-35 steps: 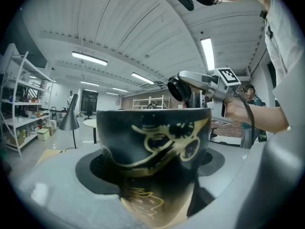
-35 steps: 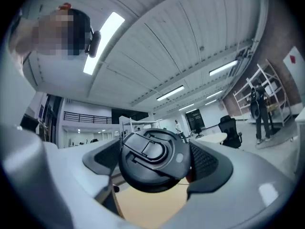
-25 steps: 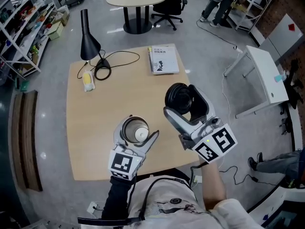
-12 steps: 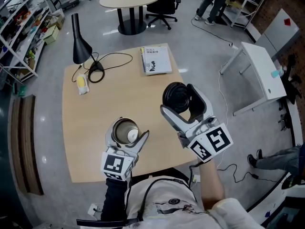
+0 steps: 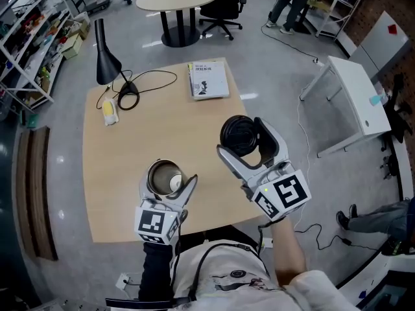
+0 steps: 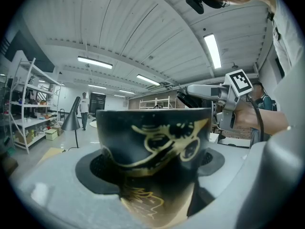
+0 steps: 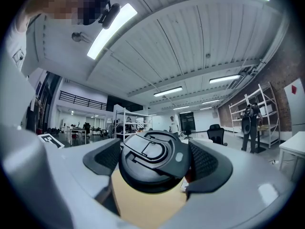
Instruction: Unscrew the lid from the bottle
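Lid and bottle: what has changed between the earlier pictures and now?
The right gripper, jaws shut on the lid, drew slightly away from the bottle, so the gap between them widened. Nothing was taken or let go; the left gripper stays shut on the bottle.

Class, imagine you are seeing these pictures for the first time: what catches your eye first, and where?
The black lid, already off, sits clamped in the right gripper above the table's right edge. Beside it, the left gripper holds the open black-and-gold bottle near the front edge.
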Demonstrator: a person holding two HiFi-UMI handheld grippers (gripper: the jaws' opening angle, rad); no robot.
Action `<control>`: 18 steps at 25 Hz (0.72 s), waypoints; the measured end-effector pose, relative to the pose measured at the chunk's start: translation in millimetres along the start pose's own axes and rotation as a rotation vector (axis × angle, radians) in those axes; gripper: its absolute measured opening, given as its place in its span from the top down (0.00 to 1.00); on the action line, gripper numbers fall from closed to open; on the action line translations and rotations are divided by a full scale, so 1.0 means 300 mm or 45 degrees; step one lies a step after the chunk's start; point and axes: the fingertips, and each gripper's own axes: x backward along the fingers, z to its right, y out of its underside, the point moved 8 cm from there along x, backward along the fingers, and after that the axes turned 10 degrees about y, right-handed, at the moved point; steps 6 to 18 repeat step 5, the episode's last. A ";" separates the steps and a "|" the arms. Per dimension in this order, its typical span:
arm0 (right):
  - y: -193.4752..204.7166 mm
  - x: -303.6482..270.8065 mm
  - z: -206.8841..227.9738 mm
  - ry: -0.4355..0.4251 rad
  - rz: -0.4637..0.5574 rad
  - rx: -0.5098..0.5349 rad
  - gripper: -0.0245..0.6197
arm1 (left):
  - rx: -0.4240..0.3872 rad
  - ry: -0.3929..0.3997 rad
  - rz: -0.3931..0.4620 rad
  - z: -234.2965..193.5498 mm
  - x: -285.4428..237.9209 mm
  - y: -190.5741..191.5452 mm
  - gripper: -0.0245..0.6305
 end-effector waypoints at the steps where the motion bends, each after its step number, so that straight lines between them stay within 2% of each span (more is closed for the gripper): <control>1: 0.005 0.004 0.002 0.002 -0.003 0.003 0.27 | -0.001 -0.008 -0.001 0.002 0.001 -0.003 0.31; 5: 0.028 0.023 -0.005 0.021 -0.016 0.065 0.27 | -0.007 -0.037 0.004 0.008 0.008 -0.018 0.31; 18: 0.028 0.023 -0.005 0.021 -0.016 0.065 0.27 | -0.007 -0.037 0.004 0.008 0.008 -0.018 0.31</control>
